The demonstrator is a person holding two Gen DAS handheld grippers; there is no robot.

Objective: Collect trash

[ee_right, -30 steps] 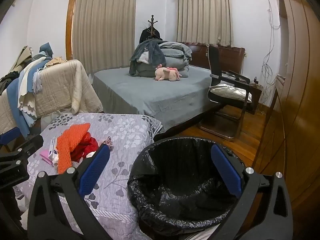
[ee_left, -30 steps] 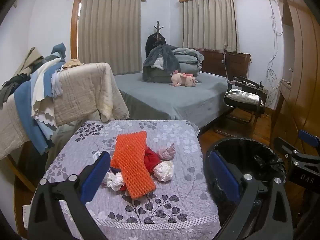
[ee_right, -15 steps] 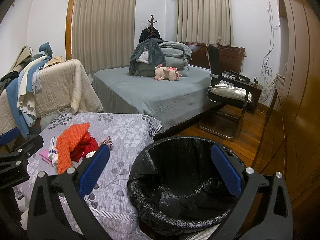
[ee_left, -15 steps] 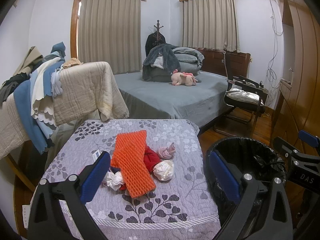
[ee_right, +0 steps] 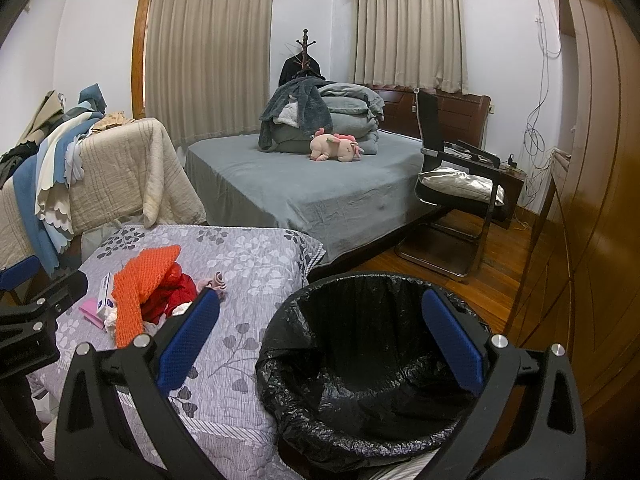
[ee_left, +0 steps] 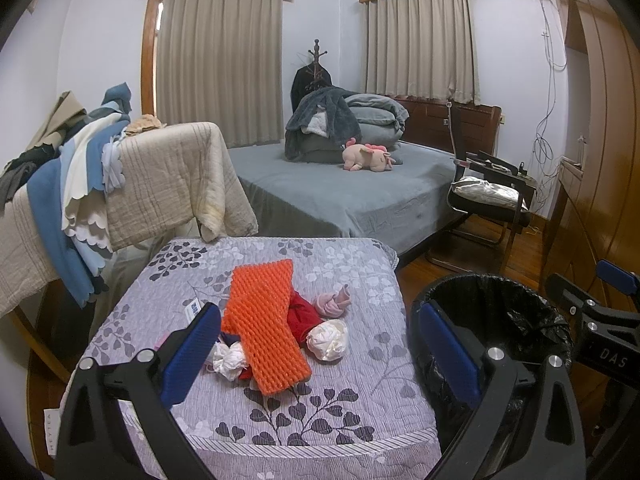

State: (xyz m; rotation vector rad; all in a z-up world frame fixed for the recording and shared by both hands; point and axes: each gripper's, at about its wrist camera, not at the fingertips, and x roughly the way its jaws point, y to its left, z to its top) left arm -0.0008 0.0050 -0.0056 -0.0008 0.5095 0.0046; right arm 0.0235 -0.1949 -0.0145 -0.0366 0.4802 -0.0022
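Barely shifted since the earlier frames: both views nearly unchanged, trash pile and bin in the same places.

Far left: blankets draped over a rack, blue and cream cloths beside them. Below and right of those, a worktop under a grey floral cover. Left tool hovering above the near edge of that cover, jaws spread wide, nothing between the blue pads, clear of the trash.

Middle of the cover: an orange foam net lying slantwise across the pile. Under its left edge, a small white box and a pink sheet, best seen from the right wrist view. Near its lower end, a crumpled white tissue. Under its right side, a red wrapper. Just right of that, a twisted pink scrap, and below it a white paper ball, touching the red wrapper.

Further right, beside the worktop's edge: a bin lined with a black bag, standing on the wooden floor; nothing made out inside it. Right tool held over the bin's mouth, jaws likewise wide apart and gripping nothing.

Behind: a grey bed with folded bedding and a pink plush toy. Far right: a black chair with a cushion, then a wooden wardrobe.
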